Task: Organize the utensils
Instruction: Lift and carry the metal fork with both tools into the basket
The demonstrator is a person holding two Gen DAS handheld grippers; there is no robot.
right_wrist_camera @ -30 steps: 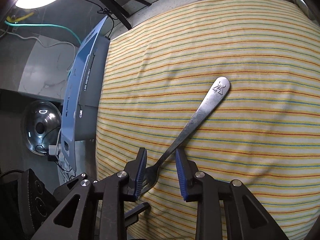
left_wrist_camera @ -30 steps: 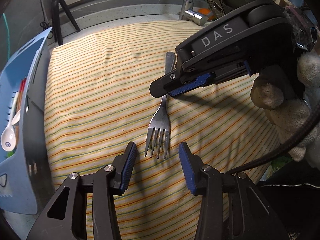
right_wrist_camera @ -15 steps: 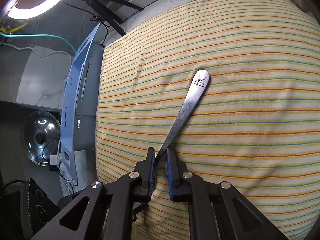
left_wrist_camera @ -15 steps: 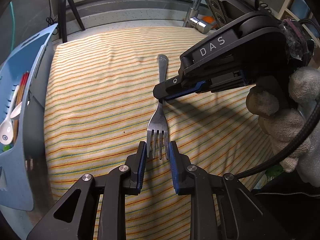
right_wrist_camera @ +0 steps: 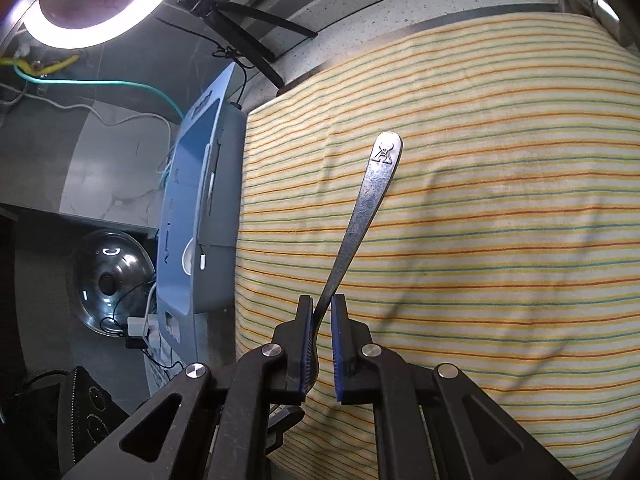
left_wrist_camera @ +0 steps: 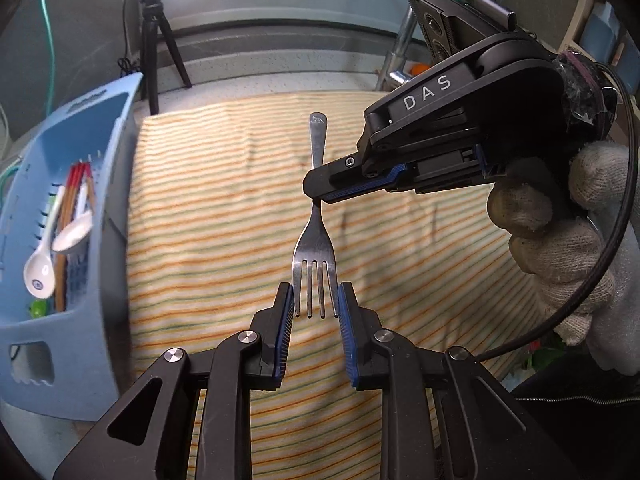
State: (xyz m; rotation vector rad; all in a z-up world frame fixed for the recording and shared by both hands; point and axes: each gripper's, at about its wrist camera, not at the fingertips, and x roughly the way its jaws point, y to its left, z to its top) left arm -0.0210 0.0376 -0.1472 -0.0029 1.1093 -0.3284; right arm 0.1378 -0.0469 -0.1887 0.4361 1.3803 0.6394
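A steel fork (left_wrist_camera: 314,240) hangs in the air above the striped cloth (left_wrist_camera: 208,208), held by both grippers. My left gripper (left_wrist_camera: 315,304) is shut on the tines, its blue pads pressing the outer prongs from both sides. My right gripper (left_wrist_camera: 320,196), held by a gloved hand (left_wrist_camera: 560,232), comes in from the right and is shut on the fork's neck. In the right wrist view the fork's handle (right_wrist_camera: 372,196) sticks up and away from my right gripper (right_wrist_camera: 322,320), its stamped end over the cloth (right_wrist_camera: 500,220).
A blue utensil basket (left_wrist_camera: 108,128) stands at the cloth's left edge with white spoons (left_wrist_camera: 40,272) and chopsticks (left_wrist_camera: 74,192) inside; it also shows as the blue basket (right_wrist_camera: 188,216). A tripod (left_wrist_camera: 154,60), a faucet (left_wrist_camera: 404,40) and a ring light (right_wrist_camera: 96,4) stand behind.
Both grippers closed on the fork, the left on the tines and the right on the neck. The fork then rose off the cloth with both hands.
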